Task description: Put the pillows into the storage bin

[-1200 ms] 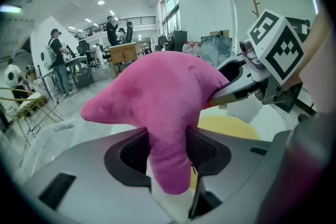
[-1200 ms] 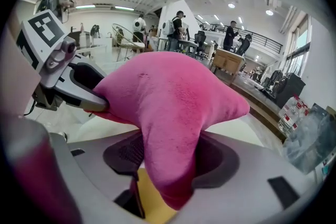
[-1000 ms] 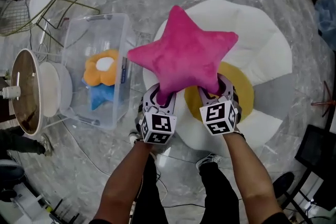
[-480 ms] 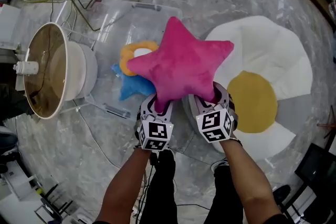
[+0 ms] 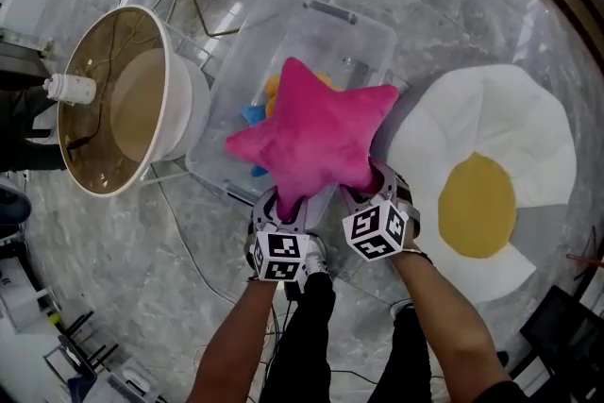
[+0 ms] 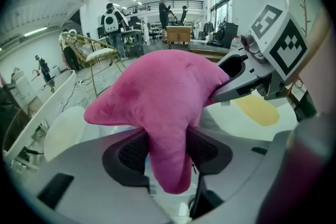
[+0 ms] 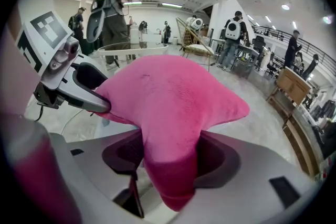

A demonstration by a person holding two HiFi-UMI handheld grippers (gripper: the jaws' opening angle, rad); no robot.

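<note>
The left gripper (image 5: 282, 203) and right gripper (image 5: 370, 188) are each clamping a lower point of the pink star pillow (image 5: 316, 142), holding it above the clear storage bin (image 5: 363, 22). An orange pillow (image 5: 273, 87) and a blue pillow (image 5: 252, 114) are already lying inside; this one is still waiting to go in.

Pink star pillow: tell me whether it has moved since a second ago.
Yes. The pink star pillow has shifted left, off the fried-egg cushion and over the clear storage bin.
</note>
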